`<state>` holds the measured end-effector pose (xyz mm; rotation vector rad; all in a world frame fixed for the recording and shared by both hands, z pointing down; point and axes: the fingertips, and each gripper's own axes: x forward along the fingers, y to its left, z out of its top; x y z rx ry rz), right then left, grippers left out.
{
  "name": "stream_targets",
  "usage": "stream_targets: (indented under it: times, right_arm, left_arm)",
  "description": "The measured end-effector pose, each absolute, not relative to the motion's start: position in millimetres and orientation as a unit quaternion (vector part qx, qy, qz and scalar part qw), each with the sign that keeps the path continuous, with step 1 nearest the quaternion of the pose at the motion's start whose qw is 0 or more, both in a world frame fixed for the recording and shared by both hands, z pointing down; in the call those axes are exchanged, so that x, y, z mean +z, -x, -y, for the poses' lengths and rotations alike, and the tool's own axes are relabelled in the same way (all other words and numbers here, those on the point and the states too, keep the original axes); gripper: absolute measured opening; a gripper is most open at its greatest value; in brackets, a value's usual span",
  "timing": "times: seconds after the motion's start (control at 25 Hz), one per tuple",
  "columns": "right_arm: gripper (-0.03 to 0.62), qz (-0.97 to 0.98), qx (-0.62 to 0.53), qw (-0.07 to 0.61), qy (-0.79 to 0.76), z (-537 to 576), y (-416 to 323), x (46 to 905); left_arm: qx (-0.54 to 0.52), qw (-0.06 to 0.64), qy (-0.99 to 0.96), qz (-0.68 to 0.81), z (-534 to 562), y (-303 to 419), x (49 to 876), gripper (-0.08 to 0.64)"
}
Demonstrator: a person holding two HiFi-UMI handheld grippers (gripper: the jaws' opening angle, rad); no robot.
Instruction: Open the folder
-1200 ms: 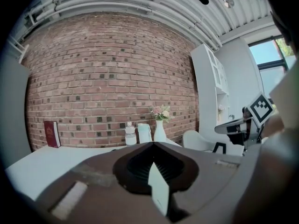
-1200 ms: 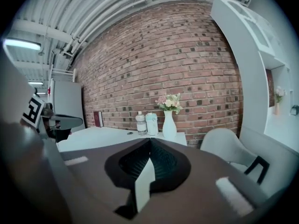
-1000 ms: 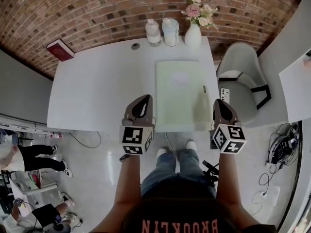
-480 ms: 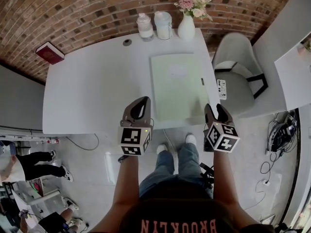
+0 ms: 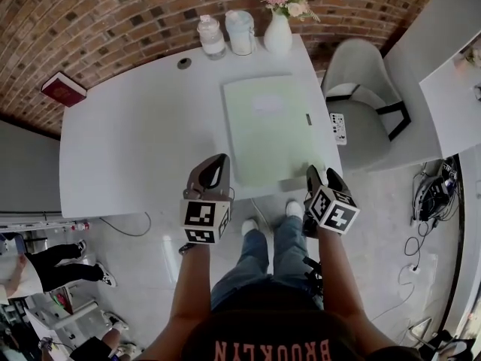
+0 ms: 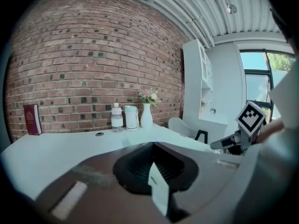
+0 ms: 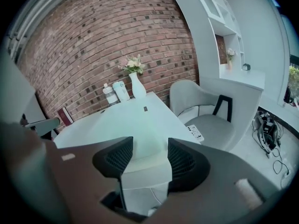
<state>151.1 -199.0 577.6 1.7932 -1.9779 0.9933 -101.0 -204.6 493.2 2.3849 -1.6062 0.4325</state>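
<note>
A pale green folder (image 5: 267,126) lies shut and flat on the right half of the white table (image 5: 135,141), its near edge at the table's front edge. My right gripper (image 5: 314,174) hangs just in front of the folder's near right corner. In the right gripper view its jaws (image 7: 149,144) are opening, with the folder (image 7: 138,125) and the table edge showing through the gap and nothing pressed between the pads. My left gripper (image 5: 218,161) is over the table's front edge, left of the folder. Its jaws (image 6: 152,146) are shut and hold nothing.
At the table's far edge stand two bottles (image 5: 211,34), a white vase of flowers (image 5: 277,30) and a small dark disc (image 5: 184,63). A red book (image 5: 63,89) lies at the far left corner. A grey chair (image 5: 361,104) holding a remote (image 5: 337,128) stands to the right.
Both grippers have sunk toward the table's front edge. The right gripper has rolled and its jaws have gone from shut to open. The folder has not moved.
</note>
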Motion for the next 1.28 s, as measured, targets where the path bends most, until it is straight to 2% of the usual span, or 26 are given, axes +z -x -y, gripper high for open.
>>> stream_targets:
  times: [0.28, 0.48, 0.72, 1.0, 1.28]
  right_arm:
    - [0.245, 0.627, 0.413, 0.118, -0.650, 194, -153, 601]
    - [0.204, 0.603, 0.444, 0.080, -0.658, 193, -148, 602]
    - [0.170, 0.612, 0.411, 0.112, -0.666, 189, -146, 594]
    - [0.109, 0.619, 0.384, 0.103, -0.677, 189, -152, 573]
    - [0.084, 0.642, 0.380, 0.085, -0.660, 188, -149, 553]
  left_arm:
    - [0.157, 0.120, -0.816, 0.544, 202, 106, 503, -0.002]
    - [0.157, 0.122, -0.817, 0.541, 200, 110, 504, -0.002]
    - [0.152, 0.118, -0.822, 0.537, 198, 110, 500, -0.002]
    - [0.143, 0.114, -0.823, 0.538, 196, 110, 495, -0.002]
    - [0.129, 0.103, -0.824, 0.542, 195, 109, 481, -0.002]
